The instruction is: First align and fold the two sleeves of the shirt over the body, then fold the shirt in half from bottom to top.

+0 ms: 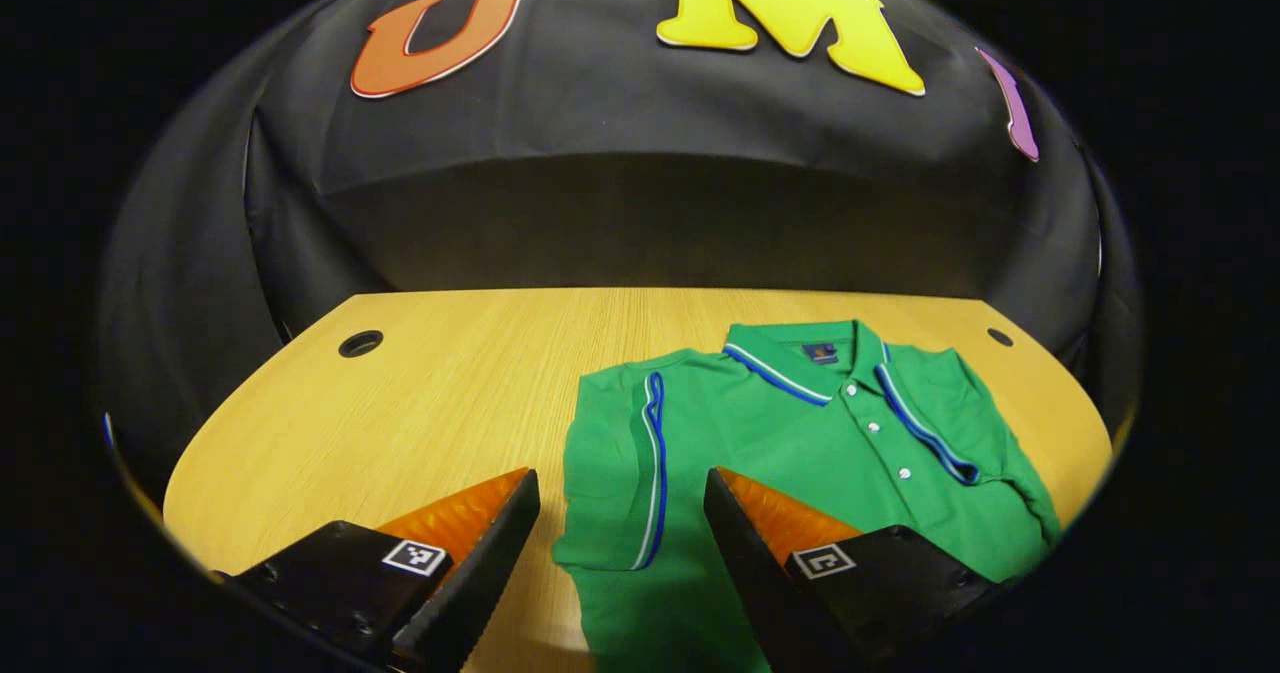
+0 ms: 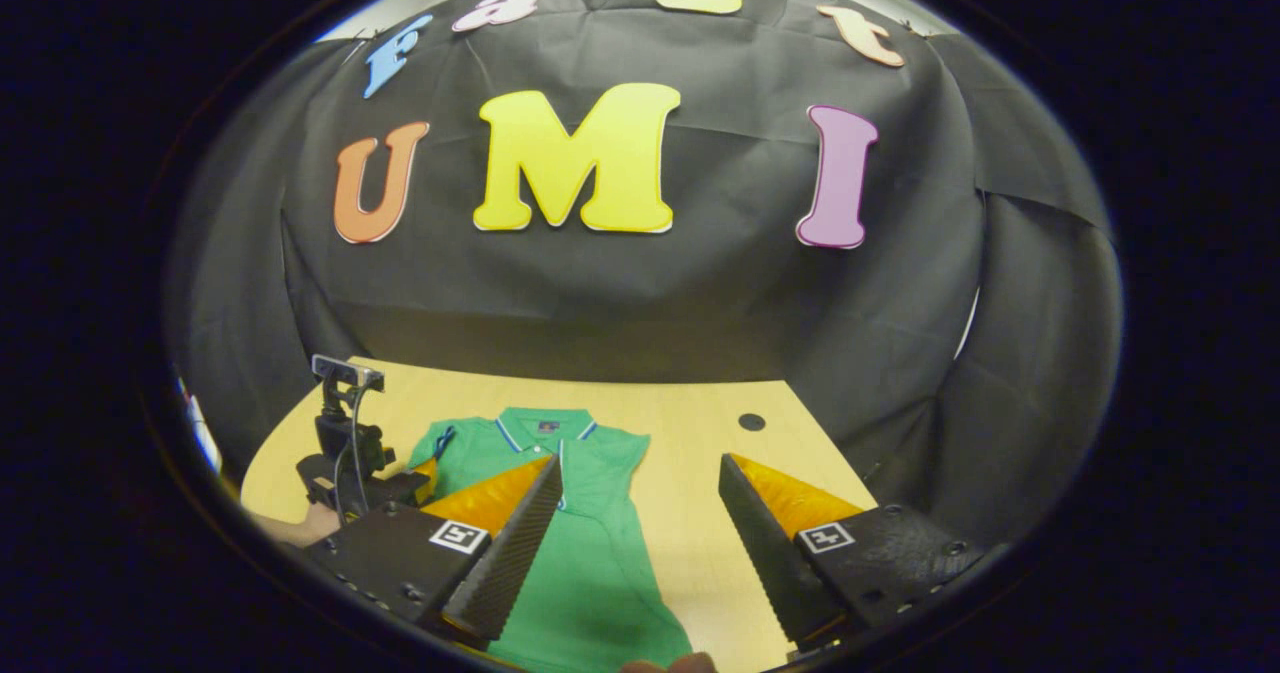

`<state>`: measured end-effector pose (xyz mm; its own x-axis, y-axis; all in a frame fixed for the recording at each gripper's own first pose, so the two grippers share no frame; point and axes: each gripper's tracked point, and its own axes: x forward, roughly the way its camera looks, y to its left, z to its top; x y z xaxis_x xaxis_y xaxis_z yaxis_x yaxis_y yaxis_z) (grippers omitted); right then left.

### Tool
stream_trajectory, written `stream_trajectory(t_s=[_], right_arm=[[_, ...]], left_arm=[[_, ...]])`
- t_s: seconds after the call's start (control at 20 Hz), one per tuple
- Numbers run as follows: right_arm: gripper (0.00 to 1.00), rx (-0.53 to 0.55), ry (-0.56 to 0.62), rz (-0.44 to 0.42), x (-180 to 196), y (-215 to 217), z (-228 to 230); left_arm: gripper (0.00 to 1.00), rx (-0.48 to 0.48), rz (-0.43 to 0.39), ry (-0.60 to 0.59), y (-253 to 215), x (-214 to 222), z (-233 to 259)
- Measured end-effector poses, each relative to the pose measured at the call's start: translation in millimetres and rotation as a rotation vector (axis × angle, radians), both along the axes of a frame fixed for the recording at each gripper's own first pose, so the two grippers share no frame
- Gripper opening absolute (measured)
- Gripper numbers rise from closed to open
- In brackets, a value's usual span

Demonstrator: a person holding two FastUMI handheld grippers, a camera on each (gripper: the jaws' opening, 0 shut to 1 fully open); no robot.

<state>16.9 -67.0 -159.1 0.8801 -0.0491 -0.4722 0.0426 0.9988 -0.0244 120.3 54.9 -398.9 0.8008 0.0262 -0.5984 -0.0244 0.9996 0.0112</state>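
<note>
A: Left gripper view first. What is showing?

B: The shirt (image 1: 800,443) is lying flat on the table (image 1: 440,393), collar (image 1: 800,353) pointing to 12 o'clock. One sleeve (image 1: 615,473) is sitting folded over the body at about 9 o'clock of the shirt, its striped cuff running up and down. The other sleeve (image 1: 985,423), at 3 o'clock, is looking tucked in as well. The left gripper (image 1: 620,543) is hovering wide open and holding nothing, the folded sleeve showing between its jaws.

A: And the right gripper view?

B: The right gripper (image 2: 640,533) is also gaping wide and empty. The shirt (image 2: 580,553) is running from 12 o'clock down to 6 o'clock beneath it, looking narrow. The other gripper (image 2: 350,473) is standing at 9 o'clock beside the shirt's shoulder, with a hand (image 2: 300,528) behind it.

A: So which step is going on?

B: Judging by how things lie, the sleeve folds are looking done and the bottom-to-top fold is coming up. I cannot tell how neatly the hem is lying; it is falling off the lower edge.

A: What is the next move asking for?

B: Both grippers dropping toward 6 o'clock, each pinching a hem corner, then lifting together toward the collar, keeping the sleeves from slipping.
</note>
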Motion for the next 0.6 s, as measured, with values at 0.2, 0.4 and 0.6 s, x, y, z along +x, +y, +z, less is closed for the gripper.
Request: stream_trajectory(t_s=[0.2,0.4,0.6], right_arm=[[0.95,-0.006,0.006,-0.05,-7.2,-16.7,-1.5],[0.95,0.018,0.013,-0.045,-7.3,-13.0,-2.1],[0.95,0.035,0.007,-0.031,-10.3,-8.4,-1.0]], left_arm=[[1.0,0.01,-0.031,-0.003,-2.1,9.2,-5.8],[0.64,0.002,-0.04,0.02,-2.4,11.2,-11.4],[0.37,-0.001,-0.019,0.045,3.3,11.7,-14.6]])
